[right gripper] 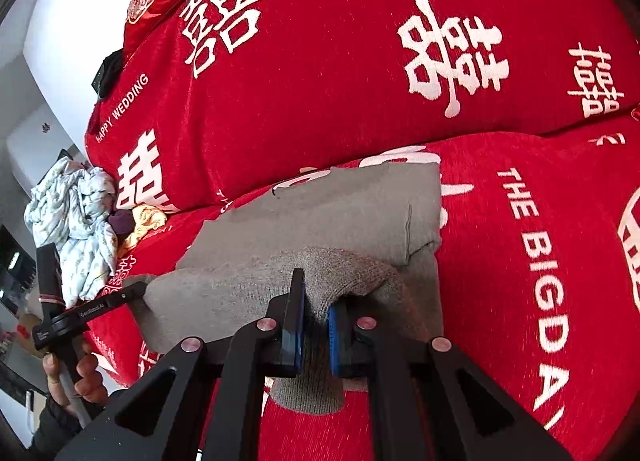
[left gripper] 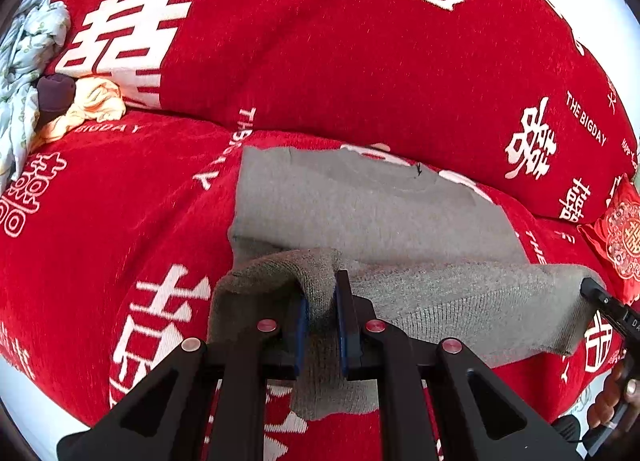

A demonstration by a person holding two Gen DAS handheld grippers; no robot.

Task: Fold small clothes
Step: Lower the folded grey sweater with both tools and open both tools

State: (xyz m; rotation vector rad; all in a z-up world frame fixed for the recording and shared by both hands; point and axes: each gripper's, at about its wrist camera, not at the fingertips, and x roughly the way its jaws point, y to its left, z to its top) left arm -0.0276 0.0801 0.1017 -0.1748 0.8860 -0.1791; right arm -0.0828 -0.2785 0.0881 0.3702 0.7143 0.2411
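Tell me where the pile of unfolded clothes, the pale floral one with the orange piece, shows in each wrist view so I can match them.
Left wrist: pile of unfolded clothes at the far left edge, upper half, against the sofa backrest.
Right wrist: same pile at the left, mid-height, beyond the left gripper.
Shared landmark: the grey knit garment on the red seat, its near edge pinched by both grippers.
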